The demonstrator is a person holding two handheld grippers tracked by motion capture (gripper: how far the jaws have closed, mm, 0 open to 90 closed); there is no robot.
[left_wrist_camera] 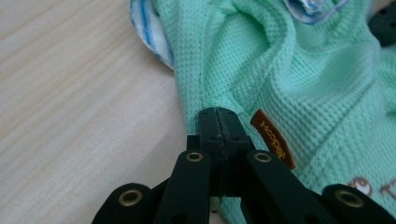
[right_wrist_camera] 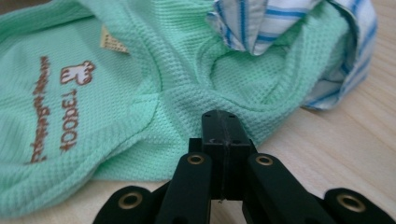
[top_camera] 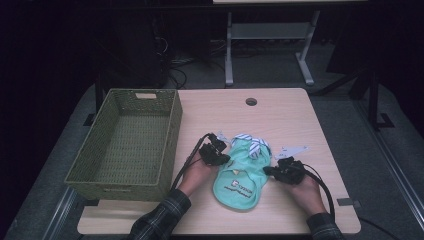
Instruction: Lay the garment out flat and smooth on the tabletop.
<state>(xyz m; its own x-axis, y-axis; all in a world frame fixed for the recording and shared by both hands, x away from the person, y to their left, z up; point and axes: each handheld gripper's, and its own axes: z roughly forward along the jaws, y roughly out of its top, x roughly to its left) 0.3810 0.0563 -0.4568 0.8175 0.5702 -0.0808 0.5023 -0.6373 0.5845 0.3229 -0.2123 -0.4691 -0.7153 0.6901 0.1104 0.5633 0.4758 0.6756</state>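
- Jaws of the left gripper [left_wrist_camera: 218, 122] are sitting pressed together, and in the left gripper view their tips are meeting the edge of the mint green shirt [left_wrist_camera: 299, 79]; whether any cloth is pinched between them I cannot tell.
- Jaws of the right gripper [right_wrist_camera: 223, 126] are also standing closed against each other, their tips touching the shirt's hem near the striped collar [right_wrist_camera: 299, 28]; a pinch on the cloth is not clear here either.
- From the high view, the shirt [top_camera: 242, 172] is lying flat on the wooden table [top_camera: 280, 110], between the two grippers, with the left gripper [top_camera: 223, 159] at its left edge and the right gripper [top_camera: 267, 171] at its right edge.
- A small brown tag [left_wrist_camera: 273, 139] is lying on the fabric just beside the left jaws.
- A green woven basket [top_camera: 172, 135] is standing on the table's left part, near the left hand [top_camera: 197, 172].
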